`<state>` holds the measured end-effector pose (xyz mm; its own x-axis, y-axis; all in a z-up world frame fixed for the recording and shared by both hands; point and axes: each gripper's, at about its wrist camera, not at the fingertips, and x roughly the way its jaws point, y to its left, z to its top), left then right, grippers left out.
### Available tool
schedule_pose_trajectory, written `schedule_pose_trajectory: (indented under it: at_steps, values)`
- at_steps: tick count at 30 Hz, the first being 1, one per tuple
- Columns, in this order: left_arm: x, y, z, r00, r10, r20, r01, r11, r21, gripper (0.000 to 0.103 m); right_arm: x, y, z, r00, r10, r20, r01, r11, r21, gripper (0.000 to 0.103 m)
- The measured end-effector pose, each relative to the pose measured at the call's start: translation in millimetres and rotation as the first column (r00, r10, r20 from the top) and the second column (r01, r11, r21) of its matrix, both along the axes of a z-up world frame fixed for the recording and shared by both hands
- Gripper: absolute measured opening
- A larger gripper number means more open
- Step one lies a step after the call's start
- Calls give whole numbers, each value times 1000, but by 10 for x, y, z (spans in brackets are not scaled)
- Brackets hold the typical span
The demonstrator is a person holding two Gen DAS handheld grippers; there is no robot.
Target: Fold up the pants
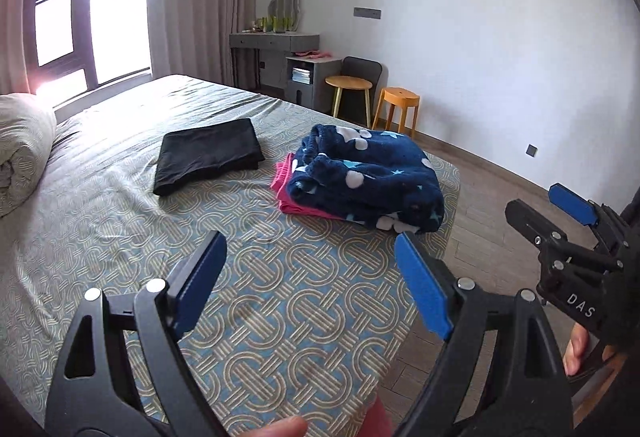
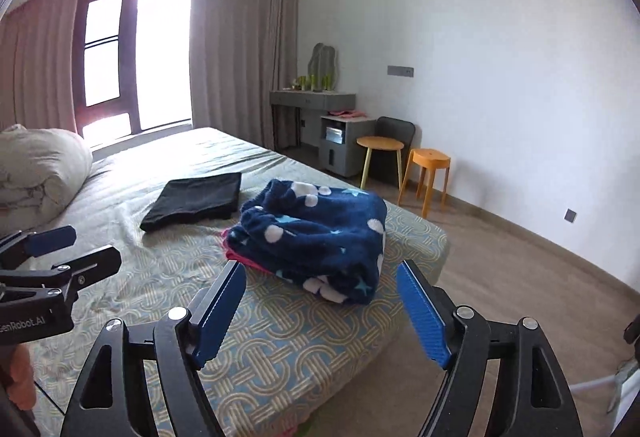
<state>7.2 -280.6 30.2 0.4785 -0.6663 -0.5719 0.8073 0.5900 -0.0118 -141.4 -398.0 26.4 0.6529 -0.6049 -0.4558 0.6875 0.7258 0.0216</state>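
Folded navy fleece pants point(image 1: 372, 177) point(image 2: 316, 233) with white dots and pale stars lie on a folded pink garment point(image 1: 286, 189) near the bed's far right corner. Folded black pants point(image 1: 208, 155) point(image 2: 196, 199) lie flat to their left. My left gripper point(image 1: 310, 241) point(image 2: 96, 243) is held above the patterned bed sheet point(image 1: 280, 317), short of the stack, open with nothing between its blue pads. My right gripper point(image 2: 322, 269) point(image 1: 532, 199) is beside it on the right, in front of the navy pants, also open and holding nothing.
A rolled duvet point(image 1: 20, 149) lies at the bed's left end. Past the bed stand a grey dresser point(image 1: 276, 41), a round side table point(image 1: 348, 83) and an orange stool point(image 1: 396, 105). Wooden floor point(image 1: 500, 197) runs along the right. A bit of pink cloth point(image 1: 380, 417) shows at the bottom edge.
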Motion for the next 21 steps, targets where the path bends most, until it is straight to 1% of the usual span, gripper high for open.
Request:
schedule_pose_trajectory:
  at_steps: [3,6,12,16,21]
  values:
    - [-21,184,36,1000,21,11,-20,999,-28,86,-7,160,71,1000,17,9,-17,1000,-24,80]
    - [-44,285,37,1000,25,7,-25,999,-34,86,7,284,92,1000,23,4,-23,999,-41,81]
    - [-138,345,53,999,13,37,-11,999,-39,86,22,399,65,1000,13,-7,-13,998,-55,81]
    - [-181,334,47,999,4,45,-2,999,-44,86,16,364,39,1000,4,-9,-4,1000,-26,81]
    - [-203,321,6,998,8,61,-6,1000,-31,86,19,305,-14,1000,2,-9,-2,1000,14,81]
